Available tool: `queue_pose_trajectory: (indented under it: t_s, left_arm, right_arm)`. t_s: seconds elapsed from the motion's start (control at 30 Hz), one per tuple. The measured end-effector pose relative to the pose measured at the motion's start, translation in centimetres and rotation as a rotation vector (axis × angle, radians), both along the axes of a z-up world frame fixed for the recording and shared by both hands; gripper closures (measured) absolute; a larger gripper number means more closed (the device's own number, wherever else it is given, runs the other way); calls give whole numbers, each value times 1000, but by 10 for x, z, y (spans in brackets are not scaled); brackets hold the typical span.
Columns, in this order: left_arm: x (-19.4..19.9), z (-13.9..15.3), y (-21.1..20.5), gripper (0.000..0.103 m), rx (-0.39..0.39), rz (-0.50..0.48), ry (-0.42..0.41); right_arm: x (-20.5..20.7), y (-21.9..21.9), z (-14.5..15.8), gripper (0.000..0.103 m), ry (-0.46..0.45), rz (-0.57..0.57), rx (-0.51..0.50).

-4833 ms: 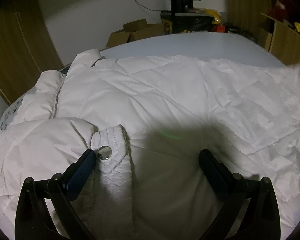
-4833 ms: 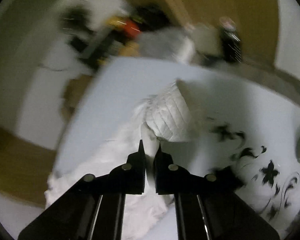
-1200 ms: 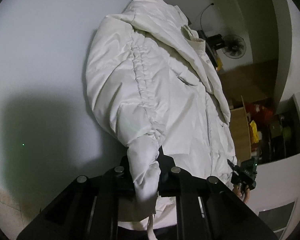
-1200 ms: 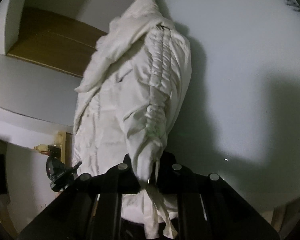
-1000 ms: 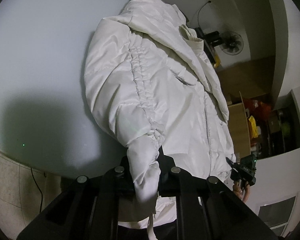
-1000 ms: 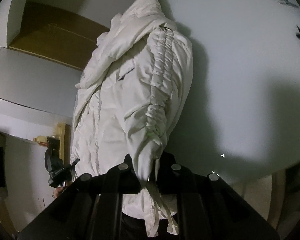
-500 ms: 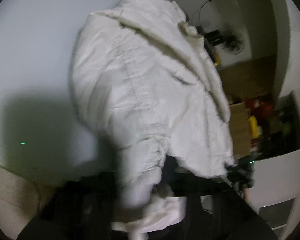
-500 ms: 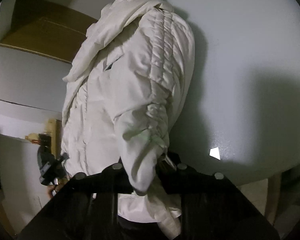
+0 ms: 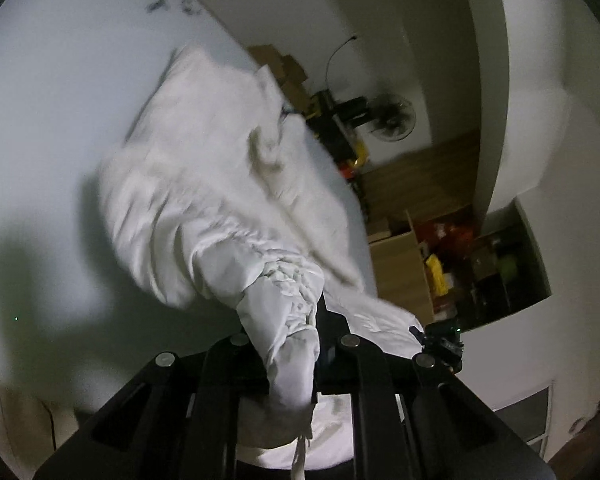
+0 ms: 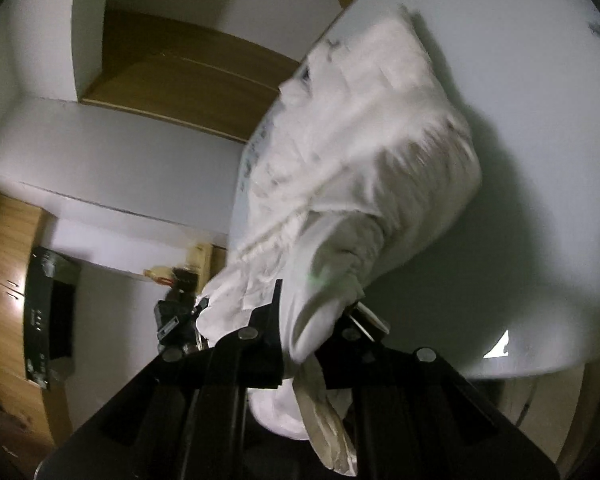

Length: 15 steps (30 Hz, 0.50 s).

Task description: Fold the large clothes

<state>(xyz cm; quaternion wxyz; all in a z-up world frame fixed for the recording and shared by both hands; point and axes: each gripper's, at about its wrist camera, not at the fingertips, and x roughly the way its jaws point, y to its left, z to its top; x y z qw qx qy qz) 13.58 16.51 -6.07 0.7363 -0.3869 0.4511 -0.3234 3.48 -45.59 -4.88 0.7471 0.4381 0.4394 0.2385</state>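
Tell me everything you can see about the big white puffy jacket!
The white puffer jacket is soft, quilted and crinkly, with ruched stitching running down the sleeves and thin drawcords dangling at its lower end. It is bunched up and blurred, so it seems to be moving. Its far part lies on the pale blue bed. The left tongs are shut on one gathered end, and the right tongs are shut on another. The rest sags between the bed and the tongs.
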Motion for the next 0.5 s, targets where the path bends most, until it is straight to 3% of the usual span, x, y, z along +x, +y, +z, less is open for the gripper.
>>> queue_pose_trajectory:
  t_s: [0.13,0.3,0.5]
  left_arm:
    - [52,34,-15,92,37,-8,-33]
    - [153,68,-40,91,123,5,-42]
    - [269,55,-55,91,213,61,50]
  right_arm:
    - [52,-12,34,92,-23,9,-18]
    - [145,-22,61,92,0,-9,-42]
    - [260,-40,60,92,89,-47,-66]
